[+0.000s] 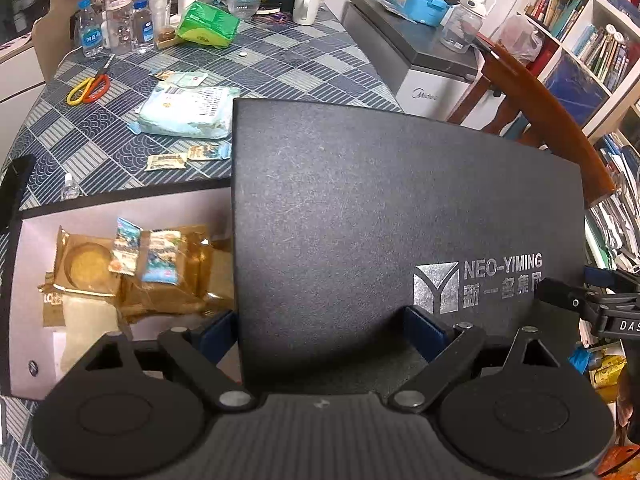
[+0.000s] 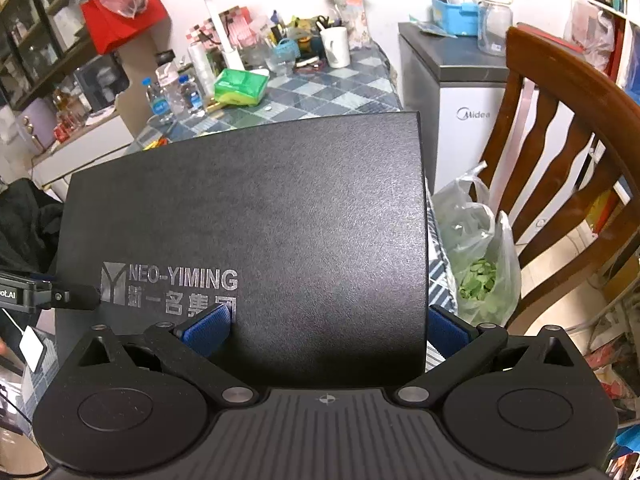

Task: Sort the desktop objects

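A black lid [image 1: 400, 200] printed NEO-YIMING lies partly over an open box [image 1: 168, 216] with a white inside. The box holds brown snack packets [image 1: 88, 264] and two small blue sachets [image 1: 160, 260]. My left gripper [image 1: 320, 330] is open and straddles the lid's left edge, with one blue pad off the lid and one over it. My right gripper [image 2: 328, 328] is open too and straddles the right edge of the lid [image 2: 260, 200]. Loose on the checked table lie a pale blue pack [image 1: 188, 110], two sachets [image 1: 186, 156] and scissors [image 1: 88, 88].
At the table's far end stand water bottles [image 1: 90, 28], a green pack [image 1: 206, 26] and a white mug [image 1: 306, 4]. To the right are a wooden chair [image 2: 560, 140], a plastic bag of greens [image 2: 480, 264] and a Midea freezer [image 2: 472, 92].
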Demonstrator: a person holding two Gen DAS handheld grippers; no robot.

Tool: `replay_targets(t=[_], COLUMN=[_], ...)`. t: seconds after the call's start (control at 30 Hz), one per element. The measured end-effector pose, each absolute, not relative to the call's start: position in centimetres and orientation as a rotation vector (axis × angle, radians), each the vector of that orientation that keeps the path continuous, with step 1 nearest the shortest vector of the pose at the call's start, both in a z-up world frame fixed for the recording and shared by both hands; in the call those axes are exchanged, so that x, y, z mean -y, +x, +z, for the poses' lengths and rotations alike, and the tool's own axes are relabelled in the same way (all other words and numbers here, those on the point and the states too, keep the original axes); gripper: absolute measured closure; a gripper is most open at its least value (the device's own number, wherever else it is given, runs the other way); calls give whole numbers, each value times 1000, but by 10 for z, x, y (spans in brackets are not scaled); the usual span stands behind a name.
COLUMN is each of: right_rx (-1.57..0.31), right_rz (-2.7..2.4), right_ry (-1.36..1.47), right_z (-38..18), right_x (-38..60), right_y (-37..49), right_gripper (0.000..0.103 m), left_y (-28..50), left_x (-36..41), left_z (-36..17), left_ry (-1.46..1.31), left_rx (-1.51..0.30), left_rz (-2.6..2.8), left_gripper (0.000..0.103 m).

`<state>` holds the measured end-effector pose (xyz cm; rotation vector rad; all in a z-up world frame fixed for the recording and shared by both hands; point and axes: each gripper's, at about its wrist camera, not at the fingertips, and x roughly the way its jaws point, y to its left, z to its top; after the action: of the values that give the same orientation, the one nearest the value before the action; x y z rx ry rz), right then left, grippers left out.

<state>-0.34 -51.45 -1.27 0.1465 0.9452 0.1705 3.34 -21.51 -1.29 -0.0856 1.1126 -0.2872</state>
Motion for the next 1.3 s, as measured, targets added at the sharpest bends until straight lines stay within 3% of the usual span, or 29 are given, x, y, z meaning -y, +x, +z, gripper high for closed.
replay_targets(t=[1.3], right_rx=[-999], right_rz=[259], right_ry=[78], right_z=[-21], right_x=[333], right_y=[39], right_gripper=[0], left_y=[50], left_x=[36], left_z=[-28], left_ry=[-163], left_rx=[-1137], left_rz=[-194], left_gripper=[0])
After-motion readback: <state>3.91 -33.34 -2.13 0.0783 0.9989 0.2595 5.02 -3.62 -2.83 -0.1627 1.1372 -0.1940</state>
